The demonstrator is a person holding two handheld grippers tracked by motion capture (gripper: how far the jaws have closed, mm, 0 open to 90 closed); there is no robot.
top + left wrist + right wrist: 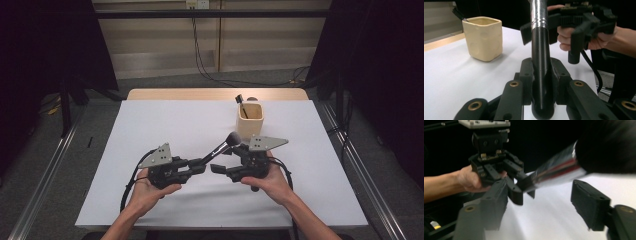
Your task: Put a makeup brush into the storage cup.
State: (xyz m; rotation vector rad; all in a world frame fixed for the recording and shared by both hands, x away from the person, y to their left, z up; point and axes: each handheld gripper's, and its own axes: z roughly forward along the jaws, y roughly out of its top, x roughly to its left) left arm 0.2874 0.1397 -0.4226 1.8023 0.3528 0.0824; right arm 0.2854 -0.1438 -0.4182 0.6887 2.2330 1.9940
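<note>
White sheeting covers the counter (165, 120), whose pale wooden far edge shows beyond it, with dark curtains at both sides and cables trailing along the far wall. Near the middle of the near half, the left hand-held gripper (199, 167) is clamped on the black handle of a makeup brush (220, 147); in the left gripper view the handle (541, 75) runs up between the two pads, which press on it from both sides, and its shiny metal collar rises above them. From that grip the brush slants up and to the right, off the surface, its dark bristle head lying just in front of a cream square cup (249, 121). This cup stands on the far right part of the sheet, well apart from the near edge, and a thin dark brush (242, 106) leans inside it. The right hand-held gripper (218, 169) faces the left one, its tips just beside the left one's tips. Its jaws are partly open and grip nothing: in the right gripper view the brush (564, 170) passes blurred above and beyond the gap, and the pads (590, 203) stand apart from it. A grey three-cornered plate tops each tool, and a person's bare forearms come in from the near edge.
</note>
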